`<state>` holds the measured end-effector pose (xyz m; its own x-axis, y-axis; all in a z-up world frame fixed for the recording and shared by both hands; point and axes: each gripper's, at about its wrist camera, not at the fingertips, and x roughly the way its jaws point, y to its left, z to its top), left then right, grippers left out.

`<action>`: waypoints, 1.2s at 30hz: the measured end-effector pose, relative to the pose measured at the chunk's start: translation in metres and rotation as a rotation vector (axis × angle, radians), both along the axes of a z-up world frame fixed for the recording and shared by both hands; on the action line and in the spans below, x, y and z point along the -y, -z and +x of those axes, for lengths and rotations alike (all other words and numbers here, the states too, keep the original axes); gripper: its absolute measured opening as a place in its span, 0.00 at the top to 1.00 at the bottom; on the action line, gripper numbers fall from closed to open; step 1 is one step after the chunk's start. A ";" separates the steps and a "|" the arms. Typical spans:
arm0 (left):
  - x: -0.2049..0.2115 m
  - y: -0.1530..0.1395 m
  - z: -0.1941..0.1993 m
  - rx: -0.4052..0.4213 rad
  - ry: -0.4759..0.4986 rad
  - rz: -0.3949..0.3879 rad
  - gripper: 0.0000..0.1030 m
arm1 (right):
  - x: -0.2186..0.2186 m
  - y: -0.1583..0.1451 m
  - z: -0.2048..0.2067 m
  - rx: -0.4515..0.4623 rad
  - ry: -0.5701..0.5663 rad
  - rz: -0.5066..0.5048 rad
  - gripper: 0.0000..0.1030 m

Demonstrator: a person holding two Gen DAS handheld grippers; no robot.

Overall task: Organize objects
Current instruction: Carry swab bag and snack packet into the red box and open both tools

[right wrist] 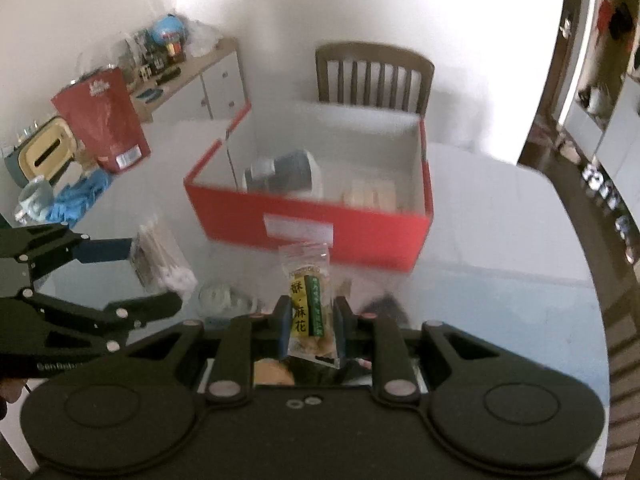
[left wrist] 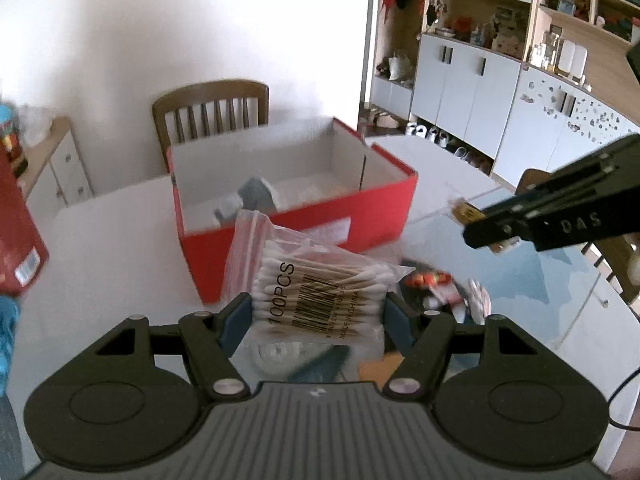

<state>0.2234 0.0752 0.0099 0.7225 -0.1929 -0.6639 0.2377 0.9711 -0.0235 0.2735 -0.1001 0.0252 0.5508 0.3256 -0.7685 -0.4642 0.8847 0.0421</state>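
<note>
My left gripper (left wrist: 318, 312) is shut on a clear zip bag of cotton swabs (left wrist: 316, 280) and holds it above the table, in front of the open red box (left wrist: 296, 236). The bag (right wrist: 160, 260) and left gripper also show at the left of the right wrist view. My right gripper (right wrist: 312, 320) is shut on a small snack packet (right wrist: 310, 300) with green and yellow print, held just in front of the red box (right wrist: 320, 220). The box holds a grey roll (right wrist: 280, 172) and a pale flat item (right wrist: 370, 196). The right gripper (left wrist: 492, 228) reaches in from the right in the left wrist view.
A wooden chair (right wrist: 374, 74) stands behind the white table (right wrist: 492, 208). A red bag (right wrist: 102, 116), blue gloves (right wrist: 76, 200) and a tissue box (right wrist: 42, 152) sit at the left. Several small packets (left wrist: 440, 284) lie on the table right of the swabs.
</note>
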 end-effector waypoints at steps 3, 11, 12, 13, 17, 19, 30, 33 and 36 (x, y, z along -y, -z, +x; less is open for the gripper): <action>-0.001 -0.010 0.020 0.014 0.002 0.012 0.32 | -0.007 -0.007 0.020 0.037 -0.016 -0.017 0.80; -0.009 -0.017 0.084 0.017 -0.030 0.063 0.32 | -0.023 -0.005 0.080 0.058 -0.020 -0.039 0.80; -0.010 -0.017 0.093 0.013 -0.031 0.071 0.32 | -0.024 -0.004 0.089 0.056 -0.015 -0.046 0.80; -0.010 -0.017 0.101 0.009 -0.028 0.076 0.32 | -0.025 -0.002 0.095 0.056 -0.014 -0.054 0.80; -0.009 -0.015 0.133 -0.007 -0.020 0.093 0.32 | -0.031 0.010 0.126 0.047 -0.004 -0.087 0.80; -0.008 -0.011 0.147 -0.018 -0.017 0.103 0.32 | -0.036 0.018 0.141 0.036 0.001 -0.097 0.80; 0.005 0.037 0.209 -0.123 0.010 0.183 0.32 | -0.054 0.066 0.190 -0.048 -0.011 -0.144 0.80; 0.003 0.048 0.219 -0.155 0.007 0.178 0.32 | -0.058 0.077 0.197 -0.071 -0.015 -0.152 0.80; 0.003 0.055 0.226 -0.172 0.009 0.175 0.32 | -0.061 0.087 0.199 -0.088 -0.024 -0.169 0.80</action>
